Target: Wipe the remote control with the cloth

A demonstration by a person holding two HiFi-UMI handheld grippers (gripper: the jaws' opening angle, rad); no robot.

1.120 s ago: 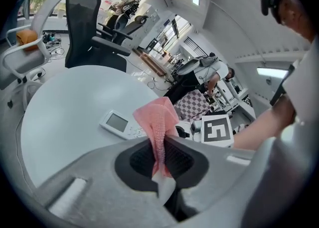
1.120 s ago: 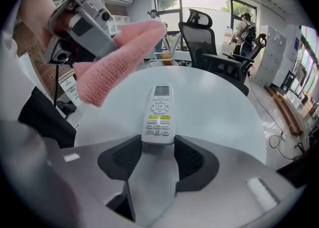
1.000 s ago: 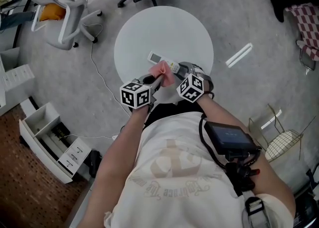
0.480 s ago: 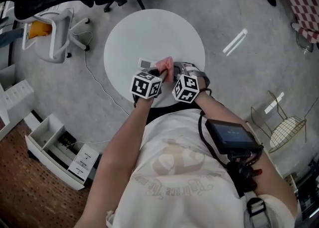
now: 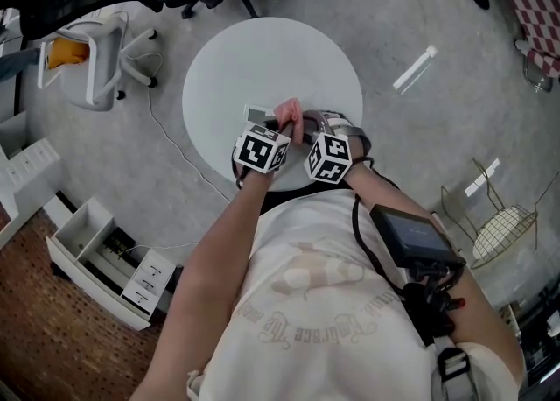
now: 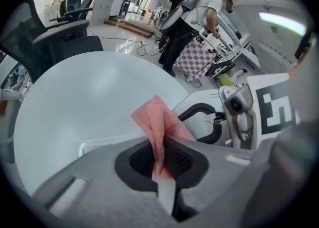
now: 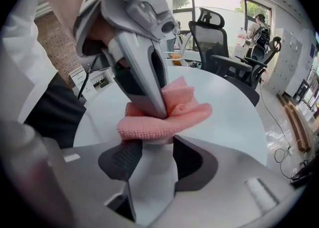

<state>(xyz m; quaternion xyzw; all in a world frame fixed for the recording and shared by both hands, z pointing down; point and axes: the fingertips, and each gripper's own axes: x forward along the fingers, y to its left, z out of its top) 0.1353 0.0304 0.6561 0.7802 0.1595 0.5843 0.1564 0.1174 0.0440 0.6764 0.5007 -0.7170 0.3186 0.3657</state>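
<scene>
The left gripper [image 6: 160, 147] has its jaws pinched tight on a fold of the pink cloth [image 7: 174, 115], and the loose bulk of the cloth bunches out ahead of the tips, resting on the remote [image 5: 256, 114]. The right gripper [image 7: 153, 148] has its jaws set apart around the near end of the remote and seems to clamp its two long sides. This looks like a steadying hold, judging by the white body filling the gap between the pads. The remote lies flat on the near part of the round white table [image 5: 262, 49], its far end poking out past the cloth in the head view. To wipe well, the right grip should be firm and low so the remote cannot skate on the smooth top. The cloth should be dragged lengthwise along the face with the soft bunch, not the hard tips, bearing on it. Press lightly — enough to flatten the cloth over the buttons, not enough to tip the remote. The two grippers sit very close together, so strokes should run away from the right one to avoid a knock — and the strip under its jaws will need a shift of hold to get cleaned.
</scene>
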